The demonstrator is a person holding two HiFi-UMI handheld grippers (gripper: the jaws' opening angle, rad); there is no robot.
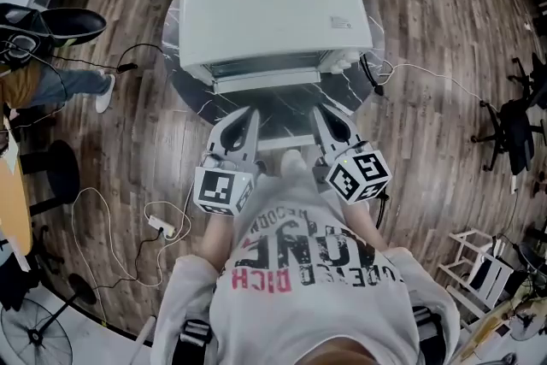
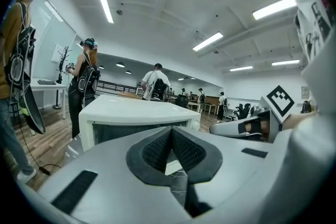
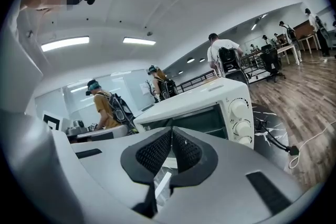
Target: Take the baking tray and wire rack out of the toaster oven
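Note:
The white toaster oven (image 1: 273,8) stands on a round dark marble table (image 1: 192,94), its dark front toward me. In the right gripper view the oven (image 3: 210,102) shows a dark window and three knobs (image 3: 241,123) on its right side. A white strip (image 1: 286,142) lies on the table just in front of it. The tray and rack do not show clearly. My left gripper (image 1: 249,115) (image 2: 171,129) and right gripper (image 1: 322,114) (image 3: 171,131) hover side by side before the oven front. Both are shut with nothing between the pads.
The oven's cord (image 1: 427,74) trails off the table to the right. A power strip (image 1: 162,225) and cables lie on the wood floor at the left. Office chairs (image 1: 513,124) stand at the right. People stand behind the oven (image 2: 86,81).

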